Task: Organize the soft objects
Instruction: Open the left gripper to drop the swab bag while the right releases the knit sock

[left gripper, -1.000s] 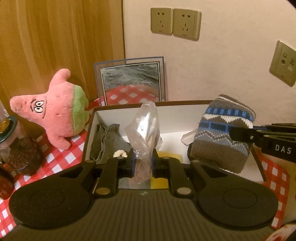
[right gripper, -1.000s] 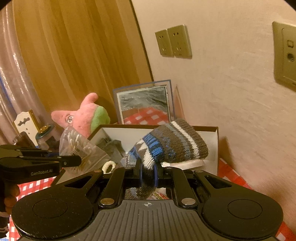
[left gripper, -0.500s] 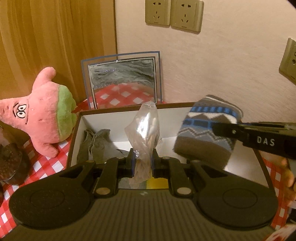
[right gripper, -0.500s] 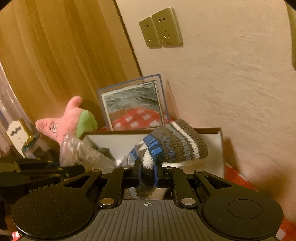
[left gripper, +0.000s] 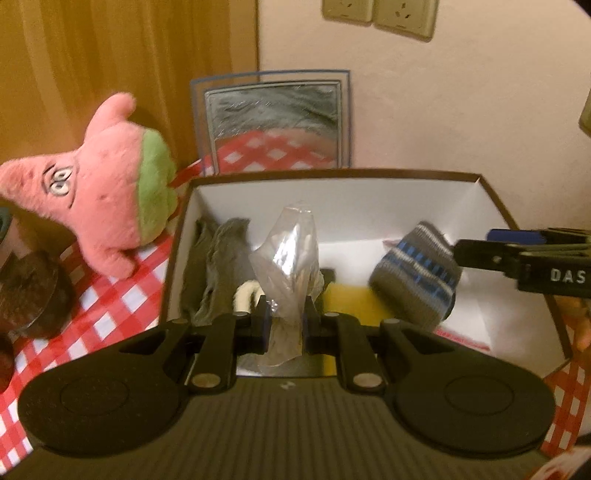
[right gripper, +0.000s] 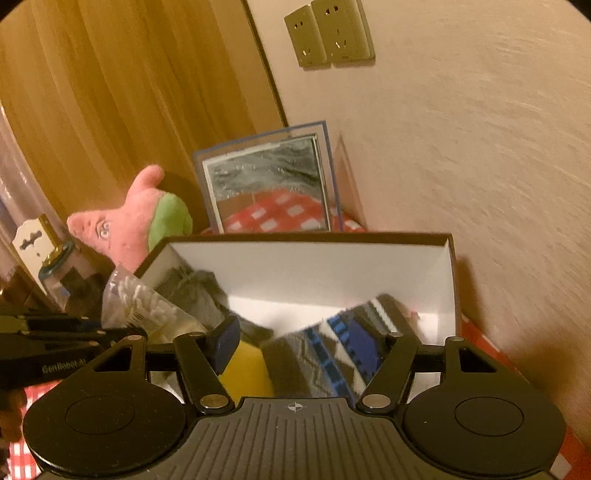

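Note:
My left gripper (left gripper: pixel 284 321) is shut on a clear plastic bag of cotton swabs (left gripper: pixel 291 258), low over the front of a white box with a brown rim (left gripper: pixel 332 172). The jaws of my right gripper (right gripper: pixel 310 343) are opening. A grey, blue and white knitted sock (right gripper: pixel 332 354) lies blurred below and between them, touched by neither pad. In the left wrist view the sock (left gripper: pixel 417 280) sits inside the box just left of the right gripper (left gripper: pixel 480 245). A grey cloth (left gripper: pixel 218 266) and a yellow item (left gripper: pixel 347 299) lie in the box. A pink starfish plush (left gripper: pixel 103 199) stands to its left.
A framed mirror (left gripper: pixel 273 122) leans on the wall behind the box. A dark jar (left gripper: pixel 29 291) stands at the far left on the red checked tablecloth (left gripper: pixel 110 306). A wooden panel and wall sockets (left gripper: pixel 376 14) are behind. A person's fingers show at the right edge.
My right gripper has opened and the knitted sock has dropped from its jaws into the box. My left gripper has sunk closer to the box, still holding the bag.

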The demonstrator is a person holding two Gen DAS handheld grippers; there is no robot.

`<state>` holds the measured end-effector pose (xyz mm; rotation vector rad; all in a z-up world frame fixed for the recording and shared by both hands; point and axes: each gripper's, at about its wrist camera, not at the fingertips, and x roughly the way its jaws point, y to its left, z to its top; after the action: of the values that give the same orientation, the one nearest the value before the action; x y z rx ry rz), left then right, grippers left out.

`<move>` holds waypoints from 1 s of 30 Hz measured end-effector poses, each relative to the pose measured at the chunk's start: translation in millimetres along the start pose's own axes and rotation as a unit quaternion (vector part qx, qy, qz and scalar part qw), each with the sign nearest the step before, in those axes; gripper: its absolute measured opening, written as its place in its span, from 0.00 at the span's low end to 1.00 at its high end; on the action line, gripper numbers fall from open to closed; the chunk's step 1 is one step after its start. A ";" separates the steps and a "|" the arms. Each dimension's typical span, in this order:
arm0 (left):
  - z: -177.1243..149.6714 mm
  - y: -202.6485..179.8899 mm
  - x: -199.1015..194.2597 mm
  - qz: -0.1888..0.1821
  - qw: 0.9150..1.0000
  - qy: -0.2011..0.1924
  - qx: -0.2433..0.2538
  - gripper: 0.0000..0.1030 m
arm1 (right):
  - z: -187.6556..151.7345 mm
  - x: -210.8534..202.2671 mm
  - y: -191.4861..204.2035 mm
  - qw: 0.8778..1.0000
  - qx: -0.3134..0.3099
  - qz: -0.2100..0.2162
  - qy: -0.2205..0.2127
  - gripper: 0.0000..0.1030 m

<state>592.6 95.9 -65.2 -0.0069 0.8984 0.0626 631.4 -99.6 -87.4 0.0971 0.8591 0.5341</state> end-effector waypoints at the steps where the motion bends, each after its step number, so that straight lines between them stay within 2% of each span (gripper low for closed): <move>1: -2.4 2.4 -1.7 0.001 1.000 0.001 -0.002 0.14 | -1.8 -1.5 0.1 1.000 -0.003 -0.002 0.003 0.64; 5: -11.3 9.7 -8.3 0.002 1.000 0.007 -0.013 0.14 | -9.5 -7.5 0.8 1.000 -0.012 -0.008 0.014 0.64; 10: -18.3 16.2 -12.7 -0.014 0.999 0.022 -0.034 0.15 | -16.6 -13.0 3.2 1.000 -0.013 -0.009 0.023 0.64; 12: -18.8 18.3 -11.8 -0.022 0.998 0.030 -0.046 0.23 | -18.3 -14.9 4.6 1.000 -0.014 -0.010 0.025 0.64; 13: -18.8 19.3 -12.0 -0.021 0.998 0.032 -0.050 0.33 | -19.1 -16.0 5.4 1.000 -0.014 -0.010 0.025 0.64; 14: -18.7 19.1 -12.8 -0.020 0.998 0.030 -0.050 0.38 | -19.2 -17.3 6.2 1.000 -0.014 -0.009 0.025 0.64; 30: -27.4 11.8 -36.3 -0.012 0.999 0.021 -0.042 0.38 | -26.3 -40.6 15.5 0.999 -0.023 -0.006 0.026 0.64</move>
<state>547.9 104.9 -53.6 -0.0975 0.9368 0.0787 584.0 -109.2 -72.0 0.0355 0.8960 0.5463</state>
